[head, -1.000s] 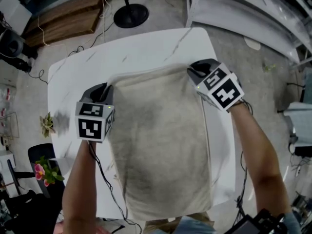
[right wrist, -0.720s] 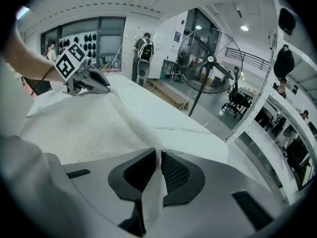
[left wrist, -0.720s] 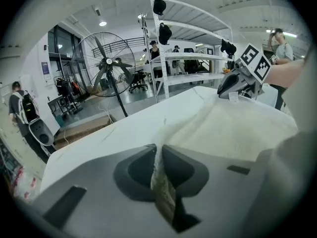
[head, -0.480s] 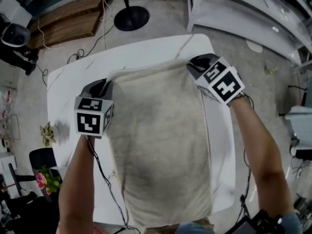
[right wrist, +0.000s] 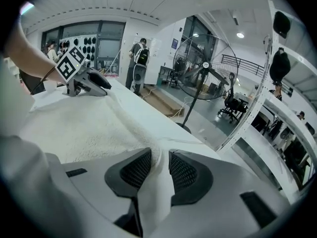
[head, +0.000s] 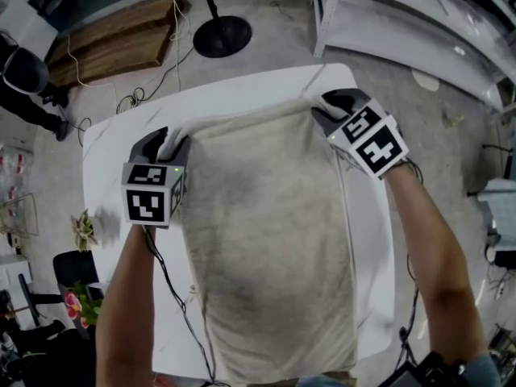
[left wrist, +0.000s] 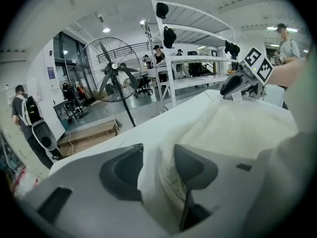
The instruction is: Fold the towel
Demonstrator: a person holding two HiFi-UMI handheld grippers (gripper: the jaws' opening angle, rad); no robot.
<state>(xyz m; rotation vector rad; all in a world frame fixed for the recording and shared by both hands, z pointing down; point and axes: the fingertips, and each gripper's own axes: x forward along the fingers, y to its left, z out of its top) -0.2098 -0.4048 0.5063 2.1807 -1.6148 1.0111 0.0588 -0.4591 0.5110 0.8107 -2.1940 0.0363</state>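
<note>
A beige towel lies lengthwise on the white table, and its near end hangs over the front edge. My left gripper is at the towel's far left corner. Its jaws are opening, and the corner stands loosely between them. My right gripper is at the far right corner. Its jaws are opening too, with a fold of towel in the narrow gap between them. The left gripper view shows the right gripper across the towel, and the right gripper view shows the left gripper.
A black round stand base and a wooden board are on the floor beyond the table. White shelving runs along the far right. Cables trail on the floor at the left, near potted plants.
Both grippers have carried the towel's far edge farther away across the table, stretching the towel flatter. The arms have extended with them.
</note>
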